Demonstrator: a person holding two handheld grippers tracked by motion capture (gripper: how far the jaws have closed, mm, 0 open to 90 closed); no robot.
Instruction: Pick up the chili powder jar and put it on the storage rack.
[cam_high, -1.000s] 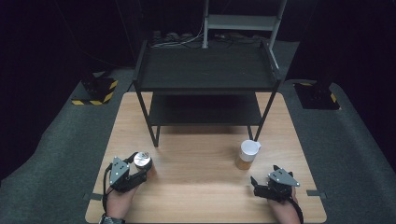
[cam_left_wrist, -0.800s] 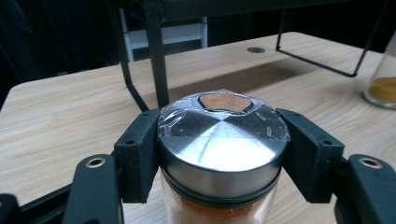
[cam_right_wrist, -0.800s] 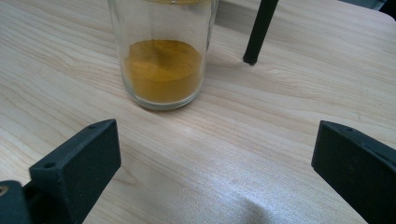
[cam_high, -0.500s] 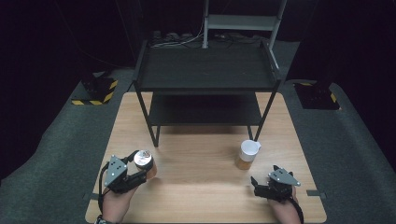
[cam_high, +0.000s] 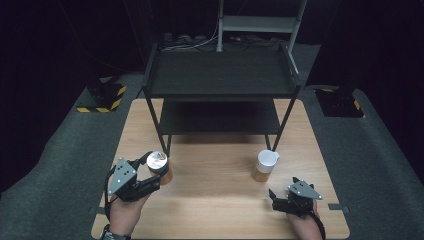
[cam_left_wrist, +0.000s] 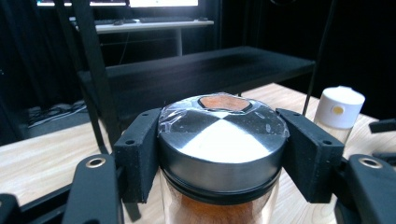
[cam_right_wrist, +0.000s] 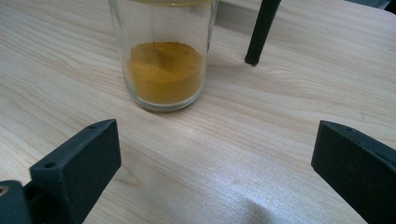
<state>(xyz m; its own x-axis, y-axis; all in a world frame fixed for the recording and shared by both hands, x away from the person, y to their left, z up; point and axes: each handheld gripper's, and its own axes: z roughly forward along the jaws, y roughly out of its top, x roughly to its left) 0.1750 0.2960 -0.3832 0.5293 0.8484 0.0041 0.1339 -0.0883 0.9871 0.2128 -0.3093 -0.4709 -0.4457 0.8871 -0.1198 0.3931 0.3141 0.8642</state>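
Since a moment ago my left hand has slid a little to the left and the silver-lid jar (cam_high: 159, 165) has gone with it, while my right hand has hardly moved.

My left gripper (cam_left_wrist: 219, 154) holds that jar now. Its two black pads (cam_left_wrist: 137, 149) press on the sides of the shiny round lid, one on each side, so the jaws are closed on the jar. I see reddish-brown powder inside the glass under the lid. The jar stands straight up, near the front left leg of the black shelf (cam_high: 220, 75).

My right gripper (cam_right_wrist: 215, 158) is open wide and holds nothing. Straight in front of it, a bit to its left, stands the white-cap jar (cam_high: 265, 165) with yellow powder in the bottom. That jar is upright on the wooden table (cam_high: 220, 210) too, near the front right leg of the shelf. It is near my right gripper but not between the jaws yet.

What matters for the next move, I think, is this: the white-cap jar is tall and stands up, and it lies ahead of my open right jaws. My right hand is much nearer to it than my left. I judge I need to push forward and a little left so the jaws go around the glass.
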